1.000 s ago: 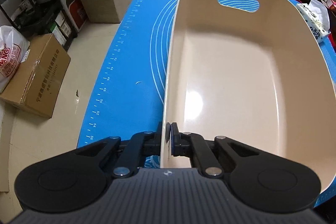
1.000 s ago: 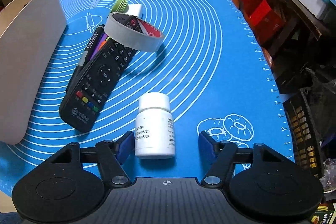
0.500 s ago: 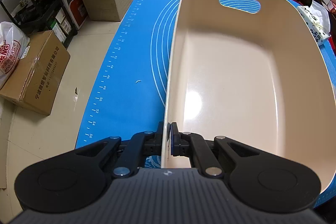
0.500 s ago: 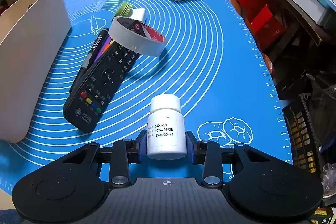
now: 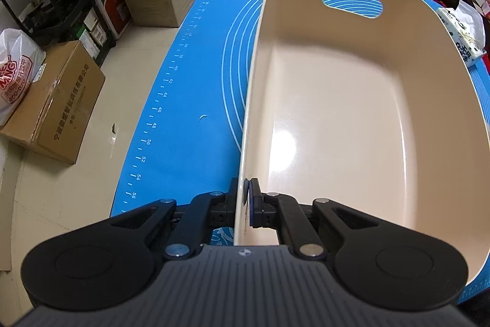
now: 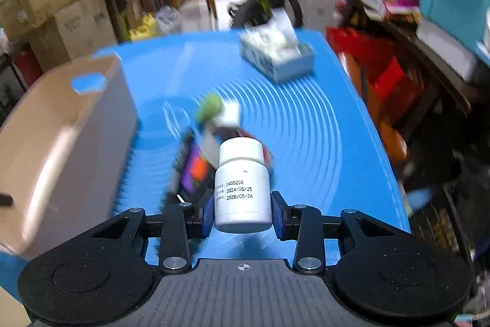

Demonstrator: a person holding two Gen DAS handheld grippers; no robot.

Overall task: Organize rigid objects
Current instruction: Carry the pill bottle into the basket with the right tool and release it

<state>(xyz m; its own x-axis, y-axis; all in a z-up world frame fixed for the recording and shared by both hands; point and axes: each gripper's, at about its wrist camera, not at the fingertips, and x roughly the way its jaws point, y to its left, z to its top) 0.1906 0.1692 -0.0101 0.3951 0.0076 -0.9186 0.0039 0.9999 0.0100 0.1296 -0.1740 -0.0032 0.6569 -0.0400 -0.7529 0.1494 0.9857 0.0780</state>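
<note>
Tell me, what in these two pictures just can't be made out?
- Right wrist view: the dark things behind the white bottle are smeared by motion blur and partly hidden by it.
- Right wrist view: the print on the tissue box is blurred.
- Left wrist view: the beige bin has its near right corner hidden by the left tool.

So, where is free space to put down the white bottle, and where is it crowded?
The beige bin is bare inside, its floor free wall to wall. The blue mat is also bare between the tissue box and its right edge. It is crowded behind the white bottle, where blurred items lie beside the bin.
</note>
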